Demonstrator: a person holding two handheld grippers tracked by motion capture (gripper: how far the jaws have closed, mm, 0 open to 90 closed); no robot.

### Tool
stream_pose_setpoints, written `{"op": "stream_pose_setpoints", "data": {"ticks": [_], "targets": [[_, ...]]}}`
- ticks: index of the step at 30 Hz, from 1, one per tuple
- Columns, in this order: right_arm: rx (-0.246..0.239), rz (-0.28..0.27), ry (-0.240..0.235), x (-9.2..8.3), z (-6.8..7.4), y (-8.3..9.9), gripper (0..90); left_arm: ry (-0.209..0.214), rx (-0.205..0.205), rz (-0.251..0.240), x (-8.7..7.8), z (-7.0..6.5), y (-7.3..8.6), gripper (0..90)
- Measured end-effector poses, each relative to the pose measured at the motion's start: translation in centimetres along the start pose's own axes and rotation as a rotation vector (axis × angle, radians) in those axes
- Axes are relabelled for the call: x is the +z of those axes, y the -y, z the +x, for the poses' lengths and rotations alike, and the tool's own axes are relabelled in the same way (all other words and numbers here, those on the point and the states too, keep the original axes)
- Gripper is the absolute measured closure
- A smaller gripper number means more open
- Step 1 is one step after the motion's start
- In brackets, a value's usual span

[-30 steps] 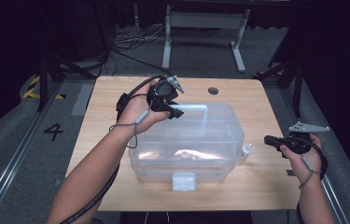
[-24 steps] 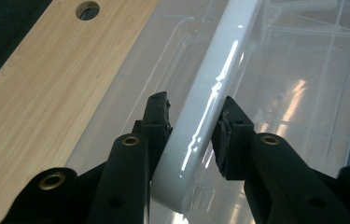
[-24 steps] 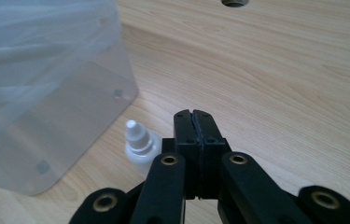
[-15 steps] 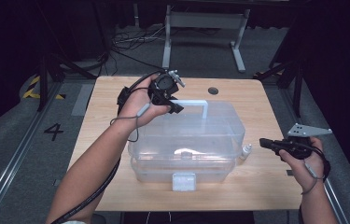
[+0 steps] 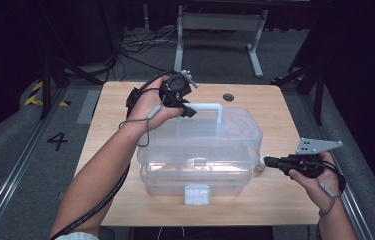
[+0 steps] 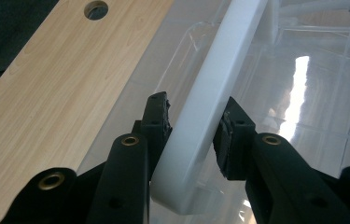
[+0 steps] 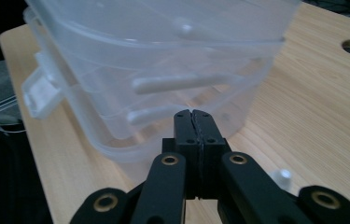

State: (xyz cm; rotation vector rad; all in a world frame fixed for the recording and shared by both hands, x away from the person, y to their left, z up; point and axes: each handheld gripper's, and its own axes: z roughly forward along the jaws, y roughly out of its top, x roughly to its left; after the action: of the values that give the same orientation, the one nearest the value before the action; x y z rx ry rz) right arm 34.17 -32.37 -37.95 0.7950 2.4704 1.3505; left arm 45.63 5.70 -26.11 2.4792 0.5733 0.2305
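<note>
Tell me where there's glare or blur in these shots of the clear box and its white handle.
Left gripper view: a bright glare streak on the clear box lid; the white handle is sharp, the jaws nearest the camera soft. Right gripper view: the box is slightly blurred and washed out. High view: evenly lit table, dark surroundings, faint sheen on the lid.

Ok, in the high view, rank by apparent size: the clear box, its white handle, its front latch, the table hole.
1. clear box
2. white handle
3. front latch
4. table hole, though it lies farther from the camera.

Clear glossy plastic box (image 5: pixel 200 150), smooth white plastic handle (image 6: pixel 210 93), matt light wood table (image 5: pixel 285 200).
</note>
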Motion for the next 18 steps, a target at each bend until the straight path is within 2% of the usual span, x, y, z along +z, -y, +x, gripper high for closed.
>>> {"op": "stream_pose_setpoints", "data": {"ticks": [5, 8, 13, 18], "targets": [[-0.029, -0.026, -0.07, 0.6, 1.0, -0.6, 90.0, 0.0, -0.004, 0.006, 0.0, 0.3, -0.2, 68.4], [-0.031, -0.028, -0.075, 0.8, 1.3, -0.7, 90.0, -0.004, -0.006, 0.004, 0.0, 0.3, -0.2, 68.3], [-0.03, -0.062, -0.102, 1.2, 1.5, -0.9, 90.0, -0.002, -0.007, 0.006, 0.0, 0.3, -0.2, 68.3], [-0.026, -0.078, -0.102, 1.5, 1.6, -0.8, 90.0, 0.007, -0.005, 0.01, 0.0, 0.3, -0.2, 68.4]]}}
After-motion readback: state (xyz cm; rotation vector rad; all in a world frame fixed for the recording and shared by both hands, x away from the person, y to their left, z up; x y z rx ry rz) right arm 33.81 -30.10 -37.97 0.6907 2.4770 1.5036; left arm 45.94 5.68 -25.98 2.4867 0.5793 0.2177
